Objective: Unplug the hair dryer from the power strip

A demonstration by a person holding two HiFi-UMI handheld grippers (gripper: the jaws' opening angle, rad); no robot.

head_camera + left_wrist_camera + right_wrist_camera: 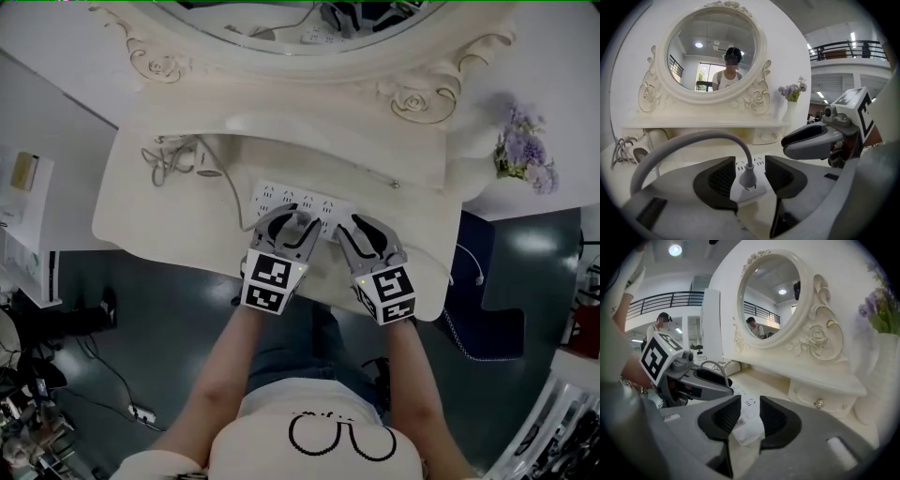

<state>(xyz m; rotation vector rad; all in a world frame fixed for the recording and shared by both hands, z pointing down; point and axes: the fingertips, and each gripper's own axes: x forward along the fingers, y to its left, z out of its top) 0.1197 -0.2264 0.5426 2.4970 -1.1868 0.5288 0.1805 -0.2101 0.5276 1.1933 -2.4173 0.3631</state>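
Left hand-held gripper (750, 165): jaws spread, ribbed pads either side of the grey plug (748, 178) and apparently clear of it, so nothing is pinched yet. The plug stands upright between the jaws, seated in the white strip (754, 193) directly beneath them. Its cord (693, 139) arches up and over the gripper's left jaw.

Right hand-held gripper (750, 414): jaws likewise spread, straddling the near end of the strip, with no visible pressure from the pads. It is just beside the left gripper.

Handling, as judged: the plug body is likely small, rigid and light, held only by pin friction. Its two flat sides, low near the strip face, offer the best hold. The cord is soft and should not take the pull. The strip looks light and smooth, so it would probably rise or slide on the worktop (187, 225) unless steadied.

Beyond the left gripper, far to its left, lies the dryer (641, 151) beside coiled cord.
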